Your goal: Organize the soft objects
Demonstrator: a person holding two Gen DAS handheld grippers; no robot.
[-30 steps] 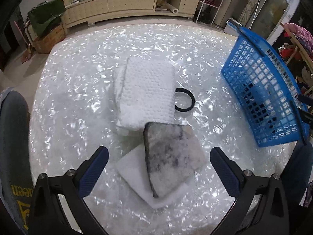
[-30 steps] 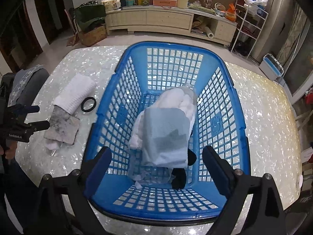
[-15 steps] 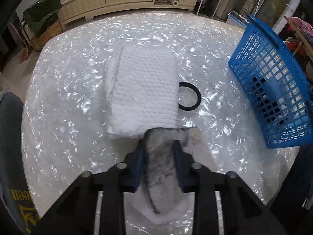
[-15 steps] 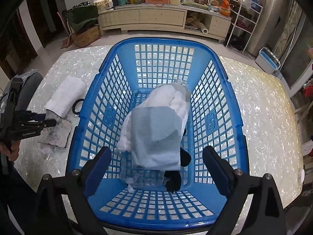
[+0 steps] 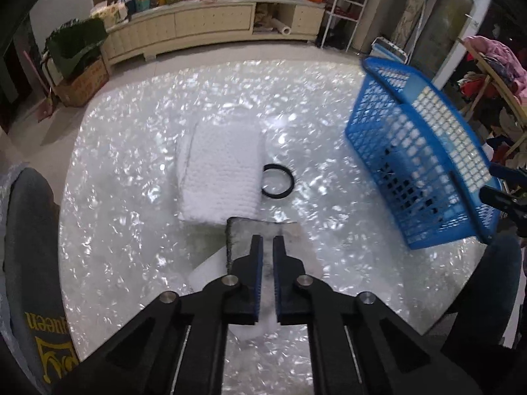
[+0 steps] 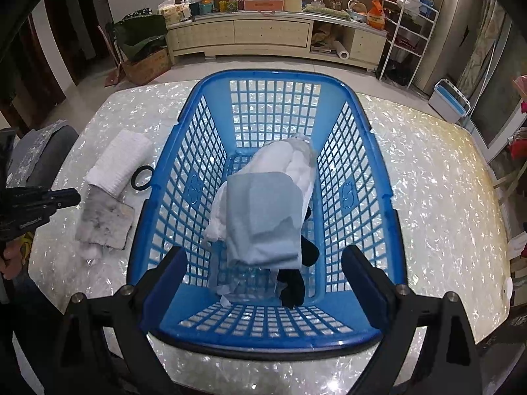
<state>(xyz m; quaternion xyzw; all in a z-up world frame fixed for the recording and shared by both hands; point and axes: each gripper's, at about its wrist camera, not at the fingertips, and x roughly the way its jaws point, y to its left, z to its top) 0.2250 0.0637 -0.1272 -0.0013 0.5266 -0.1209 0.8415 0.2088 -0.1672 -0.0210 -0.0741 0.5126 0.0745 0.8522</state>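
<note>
Round pearly-white table point(image 5: 131, 197) carried, in order of size, a blue plastic lattice basket point(image 6: 359, 151) of pale cloths beneath the wide-open right tongs point(image 6: 263, 273), a folded white knitted towel point(image 5: 220, 168), and a grey-stained square sponge pad point(image 5: 237, 230) pinched by the closed left tongs point(image 5: 266, 247).

Left tongs point(image 5: 266, 240) shut (right tongs point(image 6: 263, 263) agape)

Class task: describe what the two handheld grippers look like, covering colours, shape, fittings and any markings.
Both the left gripper and right gripper have black angular plastic arms joined by silver round-headed bolts, ending in flat dark-blue pads. Seen from the right wrist camera, the left gripper's black body bears small pale lettering, too small to read.
</note>
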